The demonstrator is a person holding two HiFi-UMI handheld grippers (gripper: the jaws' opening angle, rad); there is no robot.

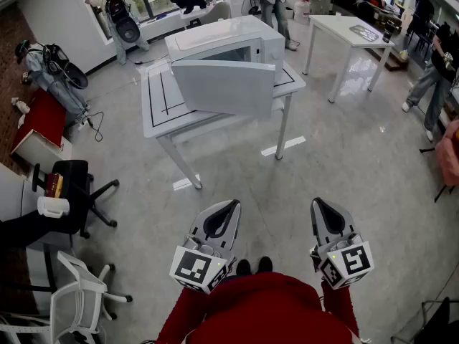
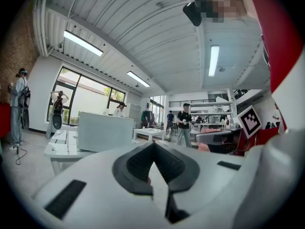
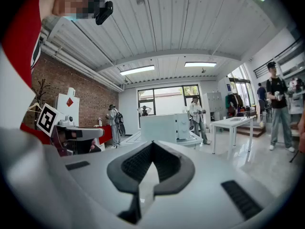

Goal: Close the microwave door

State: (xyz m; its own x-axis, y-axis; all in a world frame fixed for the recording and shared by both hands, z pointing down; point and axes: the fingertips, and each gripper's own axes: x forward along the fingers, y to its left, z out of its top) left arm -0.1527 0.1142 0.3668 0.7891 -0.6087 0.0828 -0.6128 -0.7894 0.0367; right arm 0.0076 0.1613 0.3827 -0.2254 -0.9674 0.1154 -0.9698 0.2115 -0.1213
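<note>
Ahead, the microwave door (image 1: 224, 87) stands open over a black-lined table (image 1: 154, 104).

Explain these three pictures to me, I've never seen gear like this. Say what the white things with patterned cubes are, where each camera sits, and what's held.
No robot here: a person in red sleeves holds a two-jaw gripper in each hand. The head view looks down from the person's head; the left gripper and right gripper show at the bottom, each with a marker cube. The other two pictures come from cameras riding on each gripper, looking along its jaws. Both grippers are shut and hold nothing. Ahead, across the floor, a white table carries a microwave whose door stands open; closing it is the job.
</note>
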